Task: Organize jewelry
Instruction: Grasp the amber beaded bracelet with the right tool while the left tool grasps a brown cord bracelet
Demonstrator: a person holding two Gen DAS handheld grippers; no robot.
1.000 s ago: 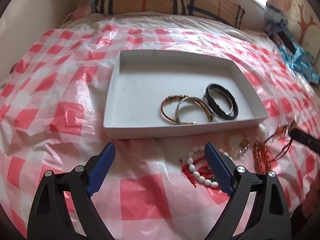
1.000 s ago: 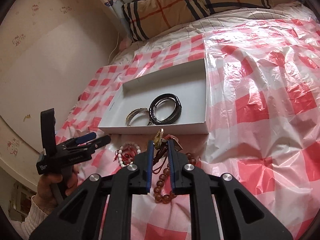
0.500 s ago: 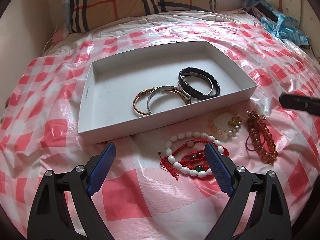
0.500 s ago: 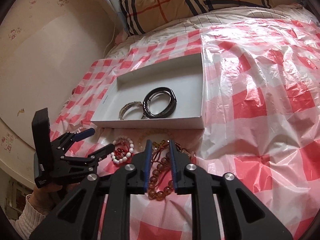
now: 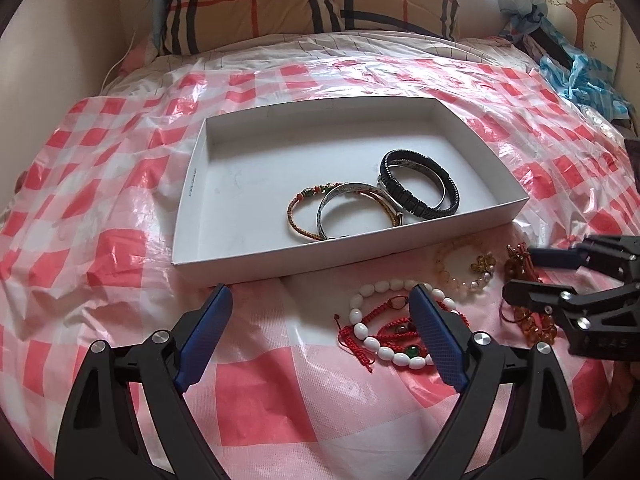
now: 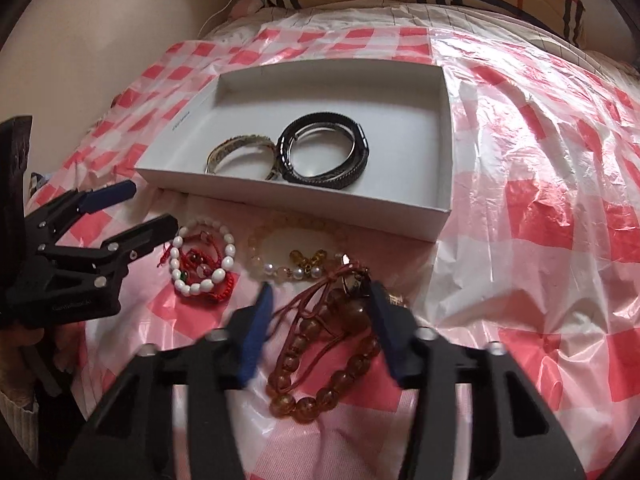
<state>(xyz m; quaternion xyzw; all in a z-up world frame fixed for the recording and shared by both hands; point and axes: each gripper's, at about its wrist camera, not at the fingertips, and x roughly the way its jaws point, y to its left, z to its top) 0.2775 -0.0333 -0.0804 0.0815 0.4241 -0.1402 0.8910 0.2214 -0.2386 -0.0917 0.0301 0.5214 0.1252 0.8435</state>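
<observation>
1. My right gripper [image 6: 316,300] points steeply down at the bed; its jaws are apart and opening, with the amber bead bracelet [image 6: 320,364] lying between them. I see no pad pressing on the beads, though the blue pads are blurred.
2. My left gripper [image 5: 320,308] hovers with its jaws wide apart and nothing between them; its right pad overlaps the white bead bracelet [image 5: 384,320] in view, but I cannot tell if it touches.
3. In the left wrist view, that white bracelet lies tangled with a red cord bracelet [image 5: 400,328] just in front of the jaws, toward 1 o'clock.
4. Further toward 2 o'clock sits a pale bead bracelet [image 5: 460,268] with yellow charms, just beside the box's near wall.
5. The white box [image 5: 192,184] lies on the bed at 12 o'clock of both grippers. It holds a black bracelet [image 5: 420,200], a silver bangle [image 5: 352,200] touching it, and a woven bracelet [image 5: 304,208] overlapping the bangle, all in the near right part.
6. A red-and-white checked plastic sheet [image 5: 100,184] covers the bed under everything.
7. A plaid pillow [image 5: 256,0] lies past the box at 12 o'clock.
</observation>
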